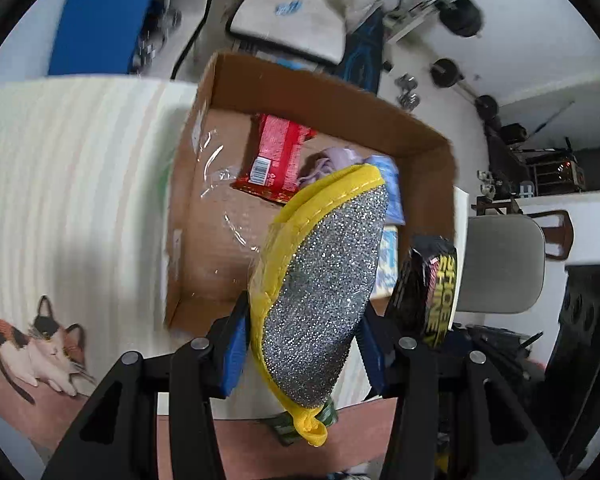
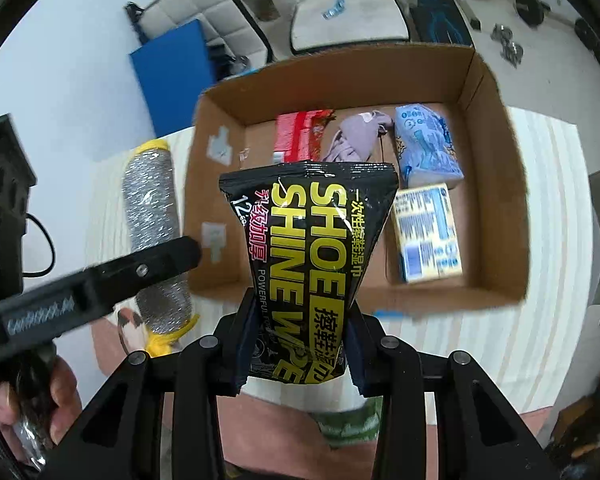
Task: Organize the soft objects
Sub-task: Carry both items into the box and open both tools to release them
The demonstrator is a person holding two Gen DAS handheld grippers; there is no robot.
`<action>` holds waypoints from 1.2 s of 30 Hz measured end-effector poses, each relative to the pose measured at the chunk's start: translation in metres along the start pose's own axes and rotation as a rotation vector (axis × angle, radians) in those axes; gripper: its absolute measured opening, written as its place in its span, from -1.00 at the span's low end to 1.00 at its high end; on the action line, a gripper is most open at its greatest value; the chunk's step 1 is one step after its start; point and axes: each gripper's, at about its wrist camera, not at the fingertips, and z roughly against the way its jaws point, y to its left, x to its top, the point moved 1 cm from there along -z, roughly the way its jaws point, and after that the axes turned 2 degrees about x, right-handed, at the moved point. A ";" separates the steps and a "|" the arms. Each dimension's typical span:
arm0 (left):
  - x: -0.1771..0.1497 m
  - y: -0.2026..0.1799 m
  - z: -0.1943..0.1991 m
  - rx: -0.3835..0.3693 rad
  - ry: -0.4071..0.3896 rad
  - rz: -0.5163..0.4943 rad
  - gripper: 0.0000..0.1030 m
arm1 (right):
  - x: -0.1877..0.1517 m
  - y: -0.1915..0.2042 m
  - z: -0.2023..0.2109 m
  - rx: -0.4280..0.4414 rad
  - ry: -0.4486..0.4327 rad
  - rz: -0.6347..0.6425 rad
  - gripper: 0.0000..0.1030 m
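Observation:
My left gripper (image 1: pixel 302 320) is shut on a silver glitter scrubbing pad with yellow trim (image 1: pixel 320 280) and holds it up just in front of the open cardboard box (image 1: pixel 300 84). The pad also shows in the right wrist view (image 2: pixel 156 232), left of the box. My right gripper (image 2: pixel 300 320) is shut on a black and yellow shoe shine wipe pack (image 2: pixel 312 256), held above the box's near wall (image 2: pixel 420 296). The same pack shows in the left wrist view (image 1: pixel 428 292). Inside the box lie a red packet (image 2: pixel 300 132), a lilac cloth (image 2: pixel 356 136), a blue tissue pack (image 2: pixel 424 148) and a yellow and blue pack (image 2: pixel 428 232).
The box stands on a pale striped mat (image 1: pixel 68 184) with a cat print (image 1: pixel 40 348). A grey chair (image 1: pixel 504 264) stands to the right. A blue mat (image 2: pixel 172 68), white cushions (image 2: pixel 348 20) and weights (image 2: pixel 532 8) lie on the floor beyond.

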 end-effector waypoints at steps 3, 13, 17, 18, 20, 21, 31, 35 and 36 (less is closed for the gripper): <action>0.024 0.007 -0.033 0.000 0.089 0.027 -0.11 | 0.014 -0.005 -0.024 -0.016 0.038 -0.021 -0.20; 0.050 0.006 -0.089 0.071 0.210 0.045 -0.11 | 0.037 -0.025 -0.078 -0.059 0.144 -0.046 -0.20; 0.057 0.002 -0.109 0.080 0.238 0.035 -0.11 | 0.037 -0.031 -0.089 -0.076 0.167 -0.043 -0.20; 0.056 0.000 -0.116 0.089 0.251 0.020 -0.11 | 0.037 -0.033 -0.092 -0.083 0.171 -0.043 -0.20; 0.055 -0.003 -0.123 0.104 0.259 -0.002 -0.10 | 0.037 -0.035 -0.096 -0.099 0.176 -0.036 -0.20; 0.054 -0.004 -0.128 0.108 0.277 -0.019 -0.07 | 0.038 -0.036 -0.099 -0.117 0.177 -0.027 -0.20; 0.042 -0.006 -0.129 0.128 0.271 -0.020 0.56 | 0.048 -0.036 -0.099 -0.196 0.155 0.017 0.28; 0.036 -0.009 -0.114 0.164 0.222 -0.052 0.71 | 0.046 -0.034 -0.091 -0.196 0.148 0.026 0.60; 0.033 -0.010 -0.110 0.172 0.210 -0.060 0.76 | 0.045 -0.034 -0.090 -0.198 0.149 0.030 0.76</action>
